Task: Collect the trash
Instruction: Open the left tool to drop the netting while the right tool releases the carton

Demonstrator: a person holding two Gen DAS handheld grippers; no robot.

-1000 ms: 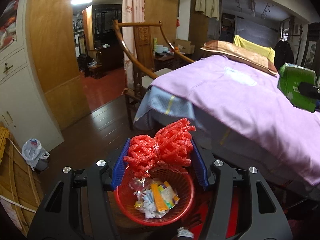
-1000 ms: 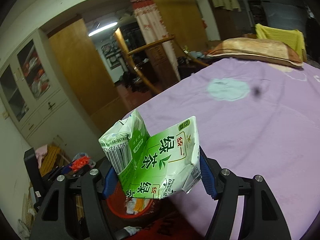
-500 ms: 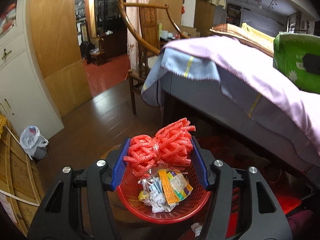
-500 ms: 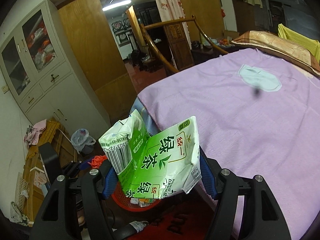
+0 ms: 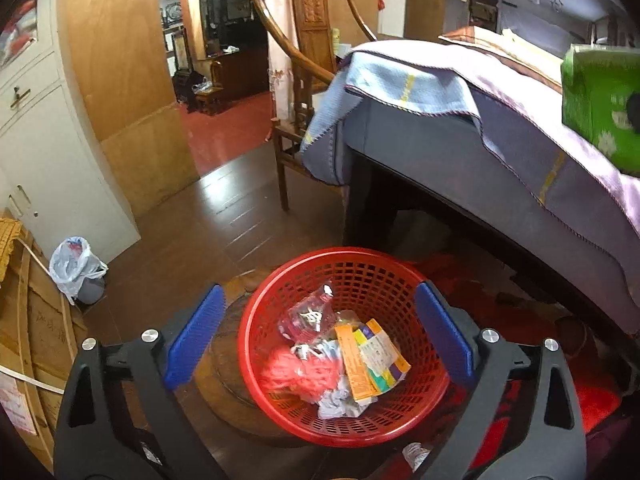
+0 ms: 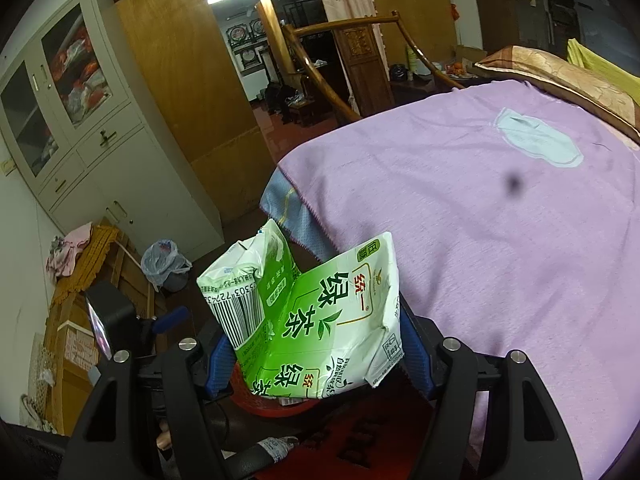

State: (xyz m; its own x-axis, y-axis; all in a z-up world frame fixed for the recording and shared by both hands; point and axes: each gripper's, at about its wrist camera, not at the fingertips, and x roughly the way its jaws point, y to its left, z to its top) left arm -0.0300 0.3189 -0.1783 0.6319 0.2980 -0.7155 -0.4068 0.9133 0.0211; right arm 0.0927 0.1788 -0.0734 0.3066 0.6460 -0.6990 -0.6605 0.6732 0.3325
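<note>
A bed [image 6: 500, 208] with a purple cover fills the right side. Behind its corner stands a wooden chair [image 5: 308, 52]. A grey cabinet [image 6: 100, 152] lines the left wall, with a plastic-lined bin [image 5: 76, 270] near its foot.

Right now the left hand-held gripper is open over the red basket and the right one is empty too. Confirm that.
Not quite. The left hand-held gripper is open above the red basket, but the right hand-held gripper is not empty: the right wrist view shows it shut on a crushed green tea carton.
</note>
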